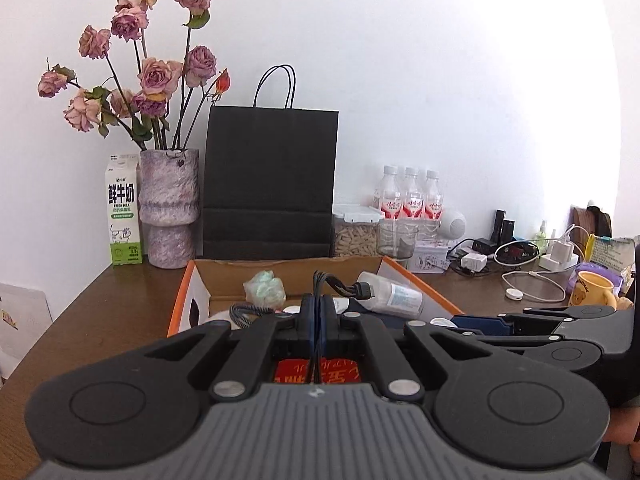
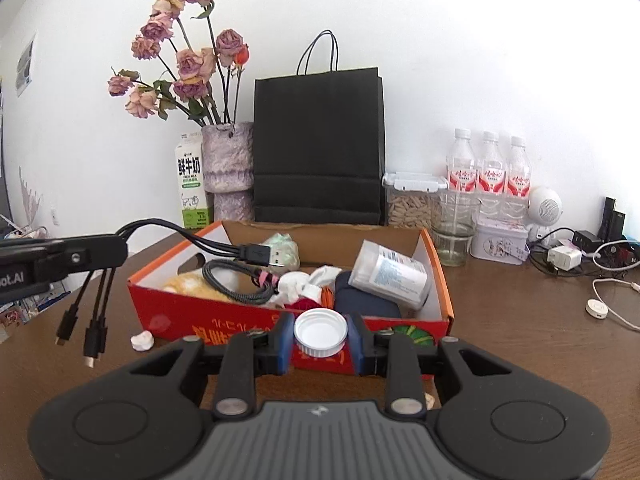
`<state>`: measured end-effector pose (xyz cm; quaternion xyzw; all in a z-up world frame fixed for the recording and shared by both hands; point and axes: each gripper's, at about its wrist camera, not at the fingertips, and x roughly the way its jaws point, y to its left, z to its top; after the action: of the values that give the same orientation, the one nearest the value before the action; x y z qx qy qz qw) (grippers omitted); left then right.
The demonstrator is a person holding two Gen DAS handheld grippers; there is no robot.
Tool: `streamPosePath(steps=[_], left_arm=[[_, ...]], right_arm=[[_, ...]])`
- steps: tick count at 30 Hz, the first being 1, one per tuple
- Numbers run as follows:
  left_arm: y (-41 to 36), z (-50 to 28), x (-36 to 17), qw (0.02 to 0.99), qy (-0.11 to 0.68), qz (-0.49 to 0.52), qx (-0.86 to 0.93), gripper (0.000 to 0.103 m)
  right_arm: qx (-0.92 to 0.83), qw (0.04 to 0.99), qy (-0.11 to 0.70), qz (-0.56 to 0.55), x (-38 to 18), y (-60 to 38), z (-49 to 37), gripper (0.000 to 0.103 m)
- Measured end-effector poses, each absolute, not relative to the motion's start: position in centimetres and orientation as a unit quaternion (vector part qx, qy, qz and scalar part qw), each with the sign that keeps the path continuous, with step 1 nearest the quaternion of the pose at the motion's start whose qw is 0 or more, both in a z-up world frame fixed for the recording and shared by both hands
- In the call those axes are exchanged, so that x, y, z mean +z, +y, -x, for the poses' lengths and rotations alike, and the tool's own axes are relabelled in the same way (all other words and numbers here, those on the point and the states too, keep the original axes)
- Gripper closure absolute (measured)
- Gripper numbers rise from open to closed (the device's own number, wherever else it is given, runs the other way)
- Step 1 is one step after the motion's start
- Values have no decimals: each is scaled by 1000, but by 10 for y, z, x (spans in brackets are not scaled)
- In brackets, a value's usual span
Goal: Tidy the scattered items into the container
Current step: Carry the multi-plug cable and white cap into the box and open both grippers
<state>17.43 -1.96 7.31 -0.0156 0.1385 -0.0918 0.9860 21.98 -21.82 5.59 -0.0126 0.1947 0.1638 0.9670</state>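
My left gripper is shut on a black multi-plug USB cable, held over the near-left part of the orange cardboard box. In the right wrist view that gripper enters from the left. The cable's flat plug reaches over the box, and its other plugs dangle down. My right gripper is shut on a white bottle cap, just in front of the box's near wall. Inside the box lie a white bottle, a grey braided cable, crumpled tissues and a dark pouch.
A small white crumpled scrap lies on the brown table, left of the box. Behind the box stand a vase of dried roses, a milk carton, a black paper bag, water bottles, and a glass. Chargers and white cords spread at right.
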Motion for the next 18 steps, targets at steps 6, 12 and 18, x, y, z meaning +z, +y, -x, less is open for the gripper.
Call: streamPosePath(steps=[6,12,18], left_arm=[[-22,-202,84,988,123,28,-85,100],[-17,-239,87,989,117,47,-73,100],[-14,-279,71,988,130,54,-68,100]], right_arm=[[175,970,166,17,76,-201,-241,76],[181,971,157,13,78,-186,-276,76],[185,969,164,12,65,-175,-316,76]])
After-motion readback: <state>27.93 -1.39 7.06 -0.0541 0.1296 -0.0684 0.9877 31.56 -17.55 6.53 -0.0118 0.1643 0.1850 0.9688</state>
